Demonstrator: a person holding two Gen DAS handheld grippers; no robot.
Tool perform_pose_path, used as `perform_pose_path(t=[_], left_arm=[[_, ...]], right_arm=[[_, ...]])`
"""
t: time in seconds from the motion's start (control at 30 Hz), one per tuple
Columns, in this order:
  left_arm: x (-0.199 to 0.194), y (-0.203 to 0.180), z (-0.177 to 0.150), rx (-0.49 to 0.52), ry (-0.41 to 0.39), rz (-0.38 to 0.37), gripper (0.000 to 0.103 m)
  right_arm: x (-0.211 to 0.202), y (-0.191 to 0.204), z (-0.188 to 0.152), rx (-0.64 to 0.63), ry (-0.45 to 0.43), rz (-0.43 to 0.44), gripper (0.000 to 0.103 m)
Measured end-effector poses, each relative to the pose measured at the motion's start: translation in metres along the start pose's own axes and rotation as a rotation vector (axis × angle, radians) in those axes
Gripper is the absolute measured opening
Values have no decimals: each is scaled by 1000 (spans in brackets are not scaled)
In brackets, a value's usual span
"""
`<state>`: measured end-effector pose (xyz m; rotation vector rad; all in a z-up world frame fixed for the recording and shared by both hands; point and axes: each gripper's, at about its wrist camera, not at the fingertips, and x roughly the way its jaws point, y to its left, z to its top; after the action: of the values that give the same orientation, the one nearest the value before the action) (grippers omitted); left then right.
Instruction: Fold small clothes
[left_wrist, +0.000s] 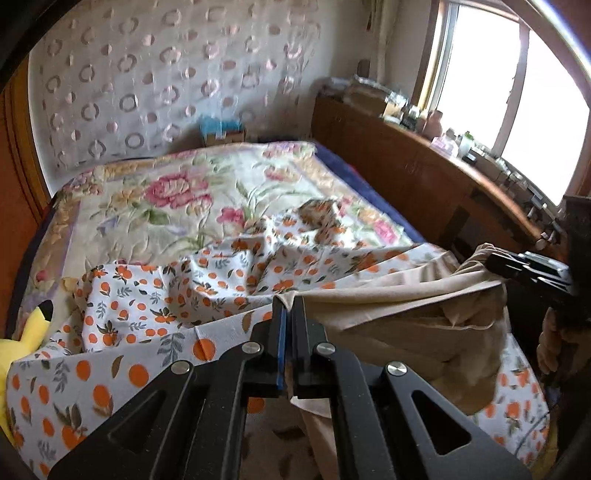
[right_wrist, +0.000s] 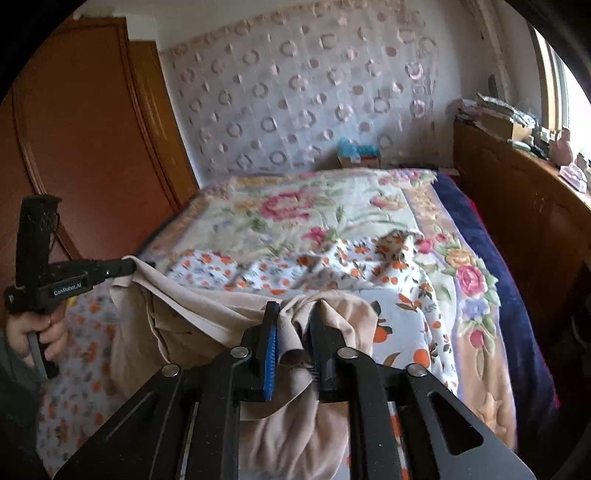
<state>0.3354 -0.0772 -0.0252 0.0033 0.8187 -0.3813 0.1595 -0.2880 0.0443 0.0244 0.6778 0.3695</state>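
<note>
A bedroom seen from two cameras, one on each hand-held tool, both looking down along the fingers toward a bed.

The left tool (left_wrist: 287, 310) is clamped tight on the edge of a beige garment (left_wrist: 388, 295), its jaws closed with the cloth pinched between them. The right tool (right_wrist: 291, 314) has its jaws a little apart with a thick bunch of the same beige garment (right_wrist: 332, 317) gathered between them; the fabric fills the gap and the fingers press on it. The garment hangs stretched between the two tools, lifted above the bed, with its lower part drooping in loose folds.

In the right camera, a hand (right_wrist: 37, 332) grips the handle of the left tool (right_wrist: 127, 266) at the far left, and the garment's corner runs from that tool's tip.

Below the garment lies a rumpled white sheet printed with oranges and leaves (left_wrist: 155, 295). Under it is a quilted floral bedspread (left_wrist: 166, 199) with pink blossoms, over a dark blue blanket (right_wrist: 517, 295) at the bed's edge. A yellow plush toy (left_wrist: 26, 332) peeks in at the left camera's lower left.

Beyond the bed's far end sits a small cardboard box (left_wrist: 223, 134) holding something blue; what it is cannot be made out. A wooden cabinet (left_wrist: 406, 166) along the window side carries a clutter of small bottles and boxes, too blurred to identify.
</note>
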Motion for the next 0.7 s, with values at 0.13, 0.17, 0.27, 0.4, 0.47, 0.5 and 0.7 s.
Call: perform_pose_path(t=[0.13, 0.17, 0.27, 0.4, 0.47, 0.5, 0.7], left_arm=[[7, 3, -2, 9, 22, -18, 15], [4, 3, -4, 18, 19, -13, 27], [-7, 4, -12, 36, 10, -36, 45], [-18, 0, -34, 69, 36, -45, 50], [-19, -6, -45, 87, 61, -54, 50], [-19, -10, -50, 100, 76, -70, 50], [-6, -37, -63, 168, 114, -112, 50]], right_arm=[[0, 1, 11, -11, 7, -28, 38], [-5, 0, 13, -15, -6, -31, 44], [-23, 0, 10, -43, -26, -26, 44], [-32, 4, -8, -117, 9, -12, 44], [-27, 10, -14, -144, 49, -3, 44], [-24, 12, -16, -148, 64, 5, 44], [-4, 28, -9, -124, 133, 87, 44]])
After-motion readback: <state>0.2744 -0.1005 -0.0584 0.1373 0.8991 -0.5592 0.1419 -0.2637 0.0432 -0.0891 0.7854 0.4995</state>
